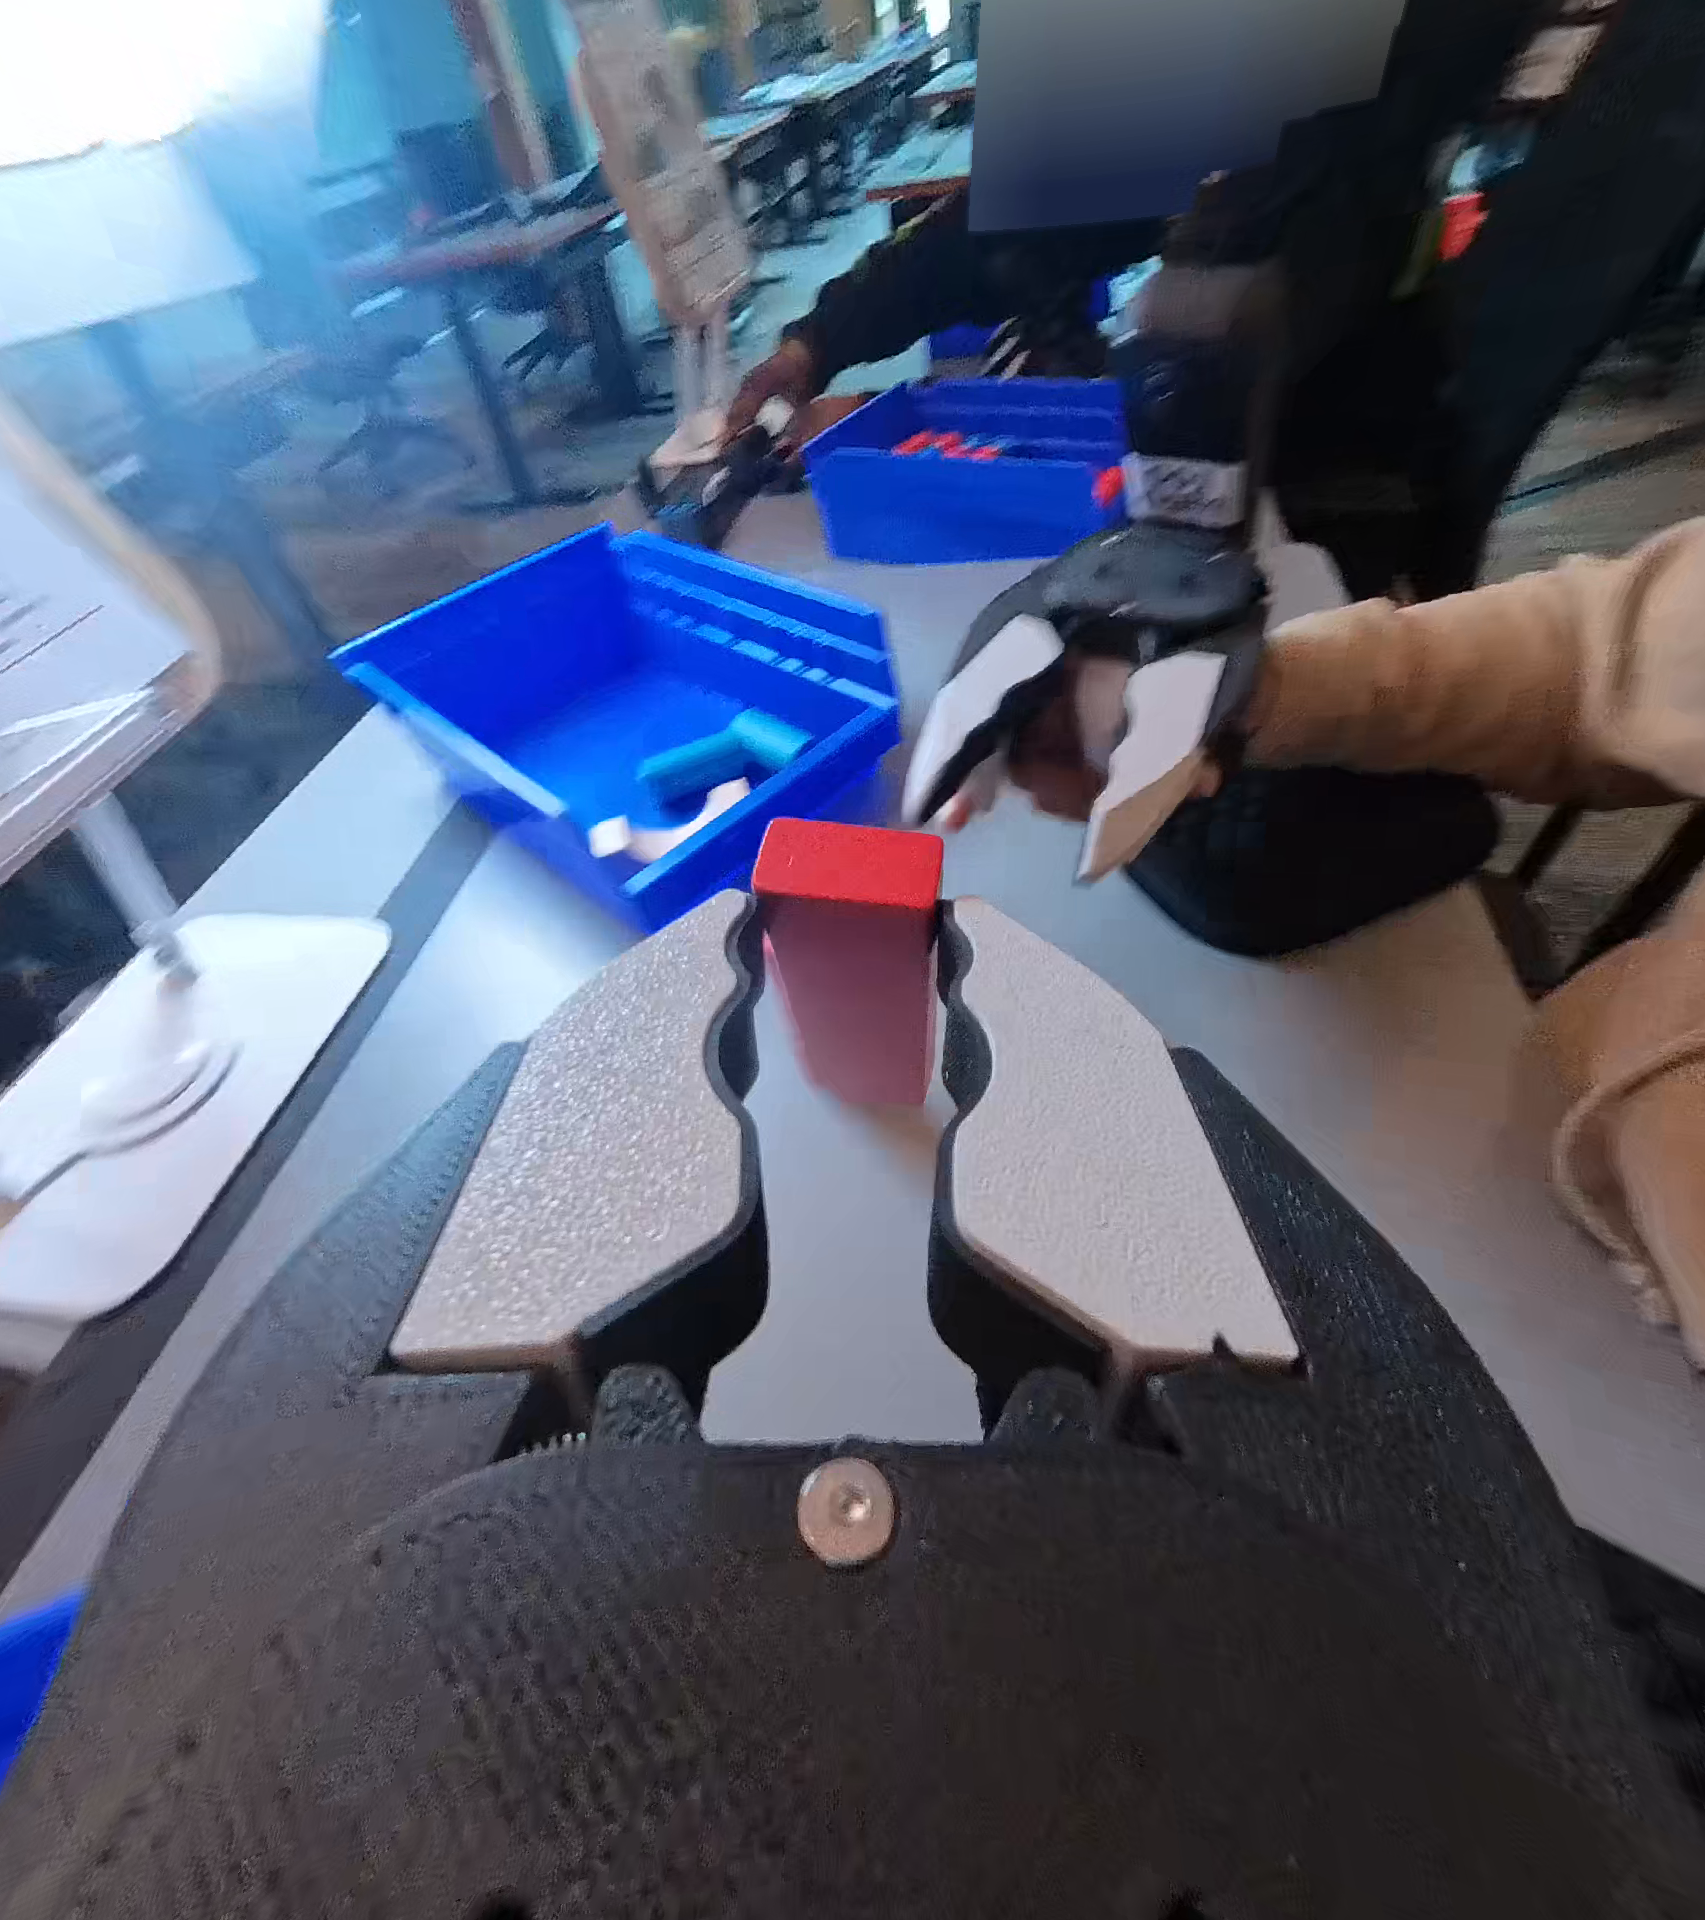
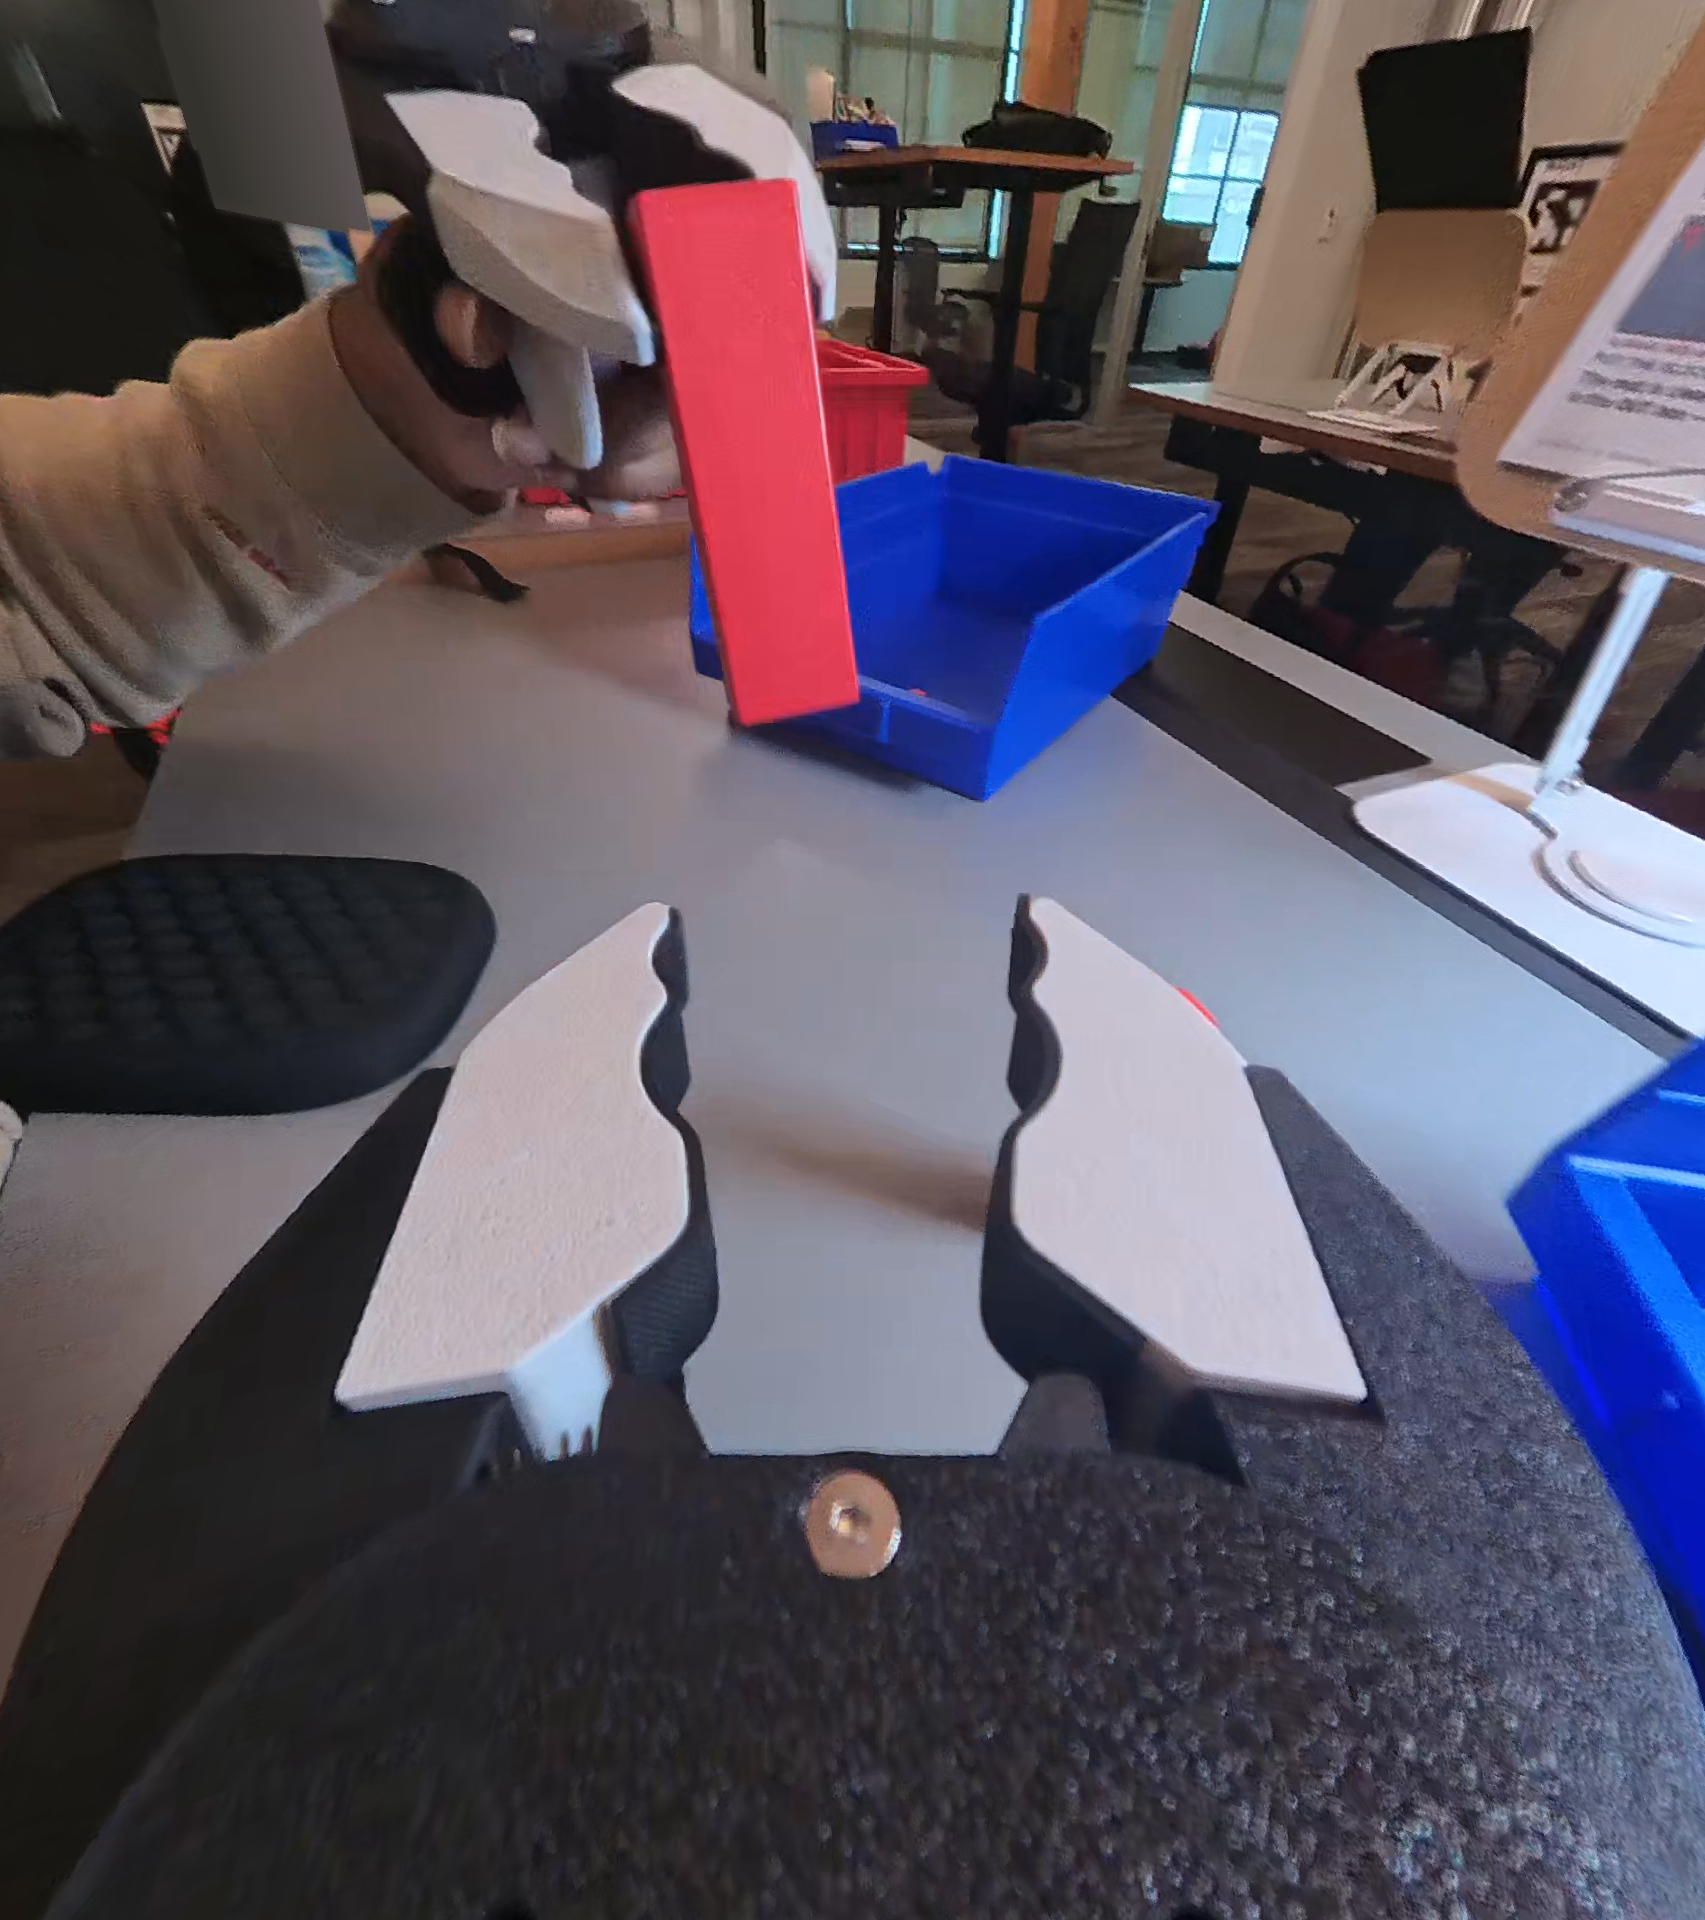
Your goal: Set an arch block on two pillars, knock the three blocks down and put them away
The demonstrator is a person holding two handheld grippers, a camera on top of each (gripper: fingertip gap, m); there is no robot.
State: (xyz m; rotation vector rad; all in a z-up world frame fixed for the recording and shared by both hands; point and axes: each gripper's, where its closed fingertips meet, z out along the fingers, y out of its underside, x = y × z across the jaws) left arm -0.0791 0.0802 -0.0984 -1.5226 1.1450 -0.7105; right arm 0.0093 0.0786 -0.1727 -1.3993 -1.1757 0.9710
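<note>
At my nine o'clock lies a black dimpled pad; at two o'clock, a white document stand.

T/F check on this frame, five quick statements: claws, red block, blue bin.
1. The left claw grips the red block. True.
2. The right claw holds a block. False: it is open and empty above the table.
3. The red block lies flat on the table. False: it is held clear of the table, tilted, near the blue bin.
4. The blue bin already holds a teal block. True.
5. The blue bin is otherwise empty. False: a pale arch block lies in it too.
</note>
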